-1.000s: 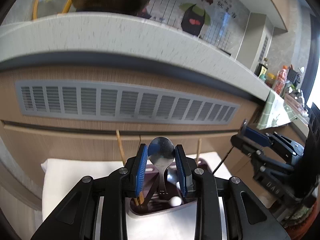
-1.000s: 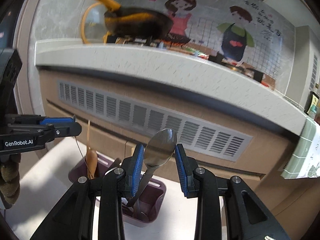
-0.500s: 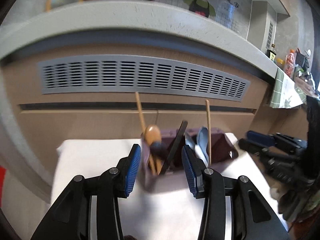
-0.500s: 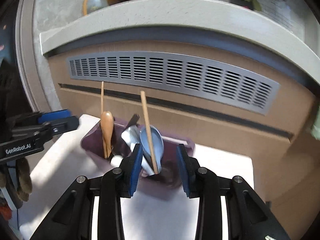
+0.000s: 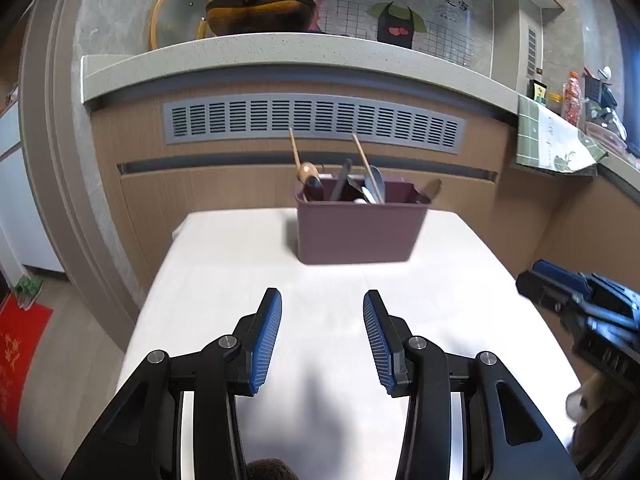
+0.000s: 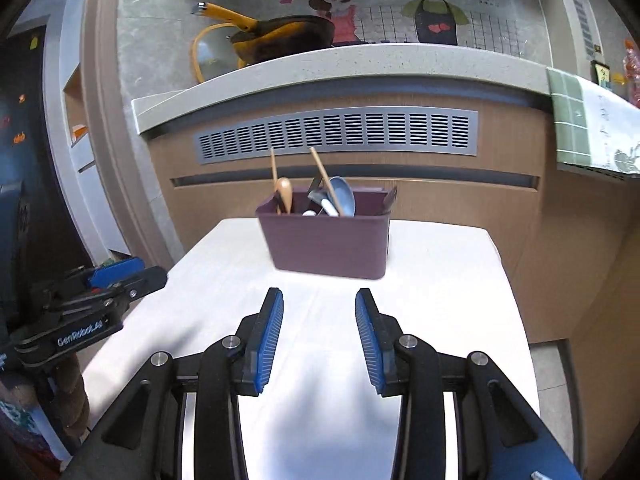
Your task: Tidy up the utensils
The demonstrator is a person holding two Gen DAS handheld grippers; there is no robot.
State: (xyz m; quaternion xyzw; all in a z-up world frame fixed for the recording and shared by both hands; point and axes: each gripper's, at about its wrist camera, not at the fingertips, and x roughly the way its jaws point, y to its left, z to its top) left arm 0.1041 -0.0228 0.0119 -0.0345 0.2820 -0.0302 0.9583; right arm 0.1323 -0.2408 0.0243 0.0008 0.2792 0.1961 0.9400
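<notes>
A maroon utensil holder (image 5: pixel 360 228) stands at the far end of the white table (image 5: pixel 224 276); it also shows in the right wrist view (image 6: pixel 328 242). In it stand a wooden spoon (image 5: pixel 307 171), chopsticks (image 5: pixel 366 164), metal spoons (image 6: pixel 343 200) and dark-handled utensils. My left gripper (image 5: pixel 322 334) is open and empty, pulled back over the near part of the table. My right gripper (image 6: pixel 319 334) is open and empty too, likewise back from the holder. Each gripper shows at the side of the other's view.
Behind the table is a wooden cabinet front with a grey vent grille (image 5: pixel 316 122) under a stone counter ledge (image 5: pixel 280 54) carrying a yellow-handled pan (image 5: pixel 260 14). A green cloth (image 5: pixel 556 140) hangs at the right. Floor with a red mat (image 5: pixel 20 348) lies left.
Both grippers let go of their metal spoons into the holder, opened, and drew back from it toward the near end of the table.
</notes>
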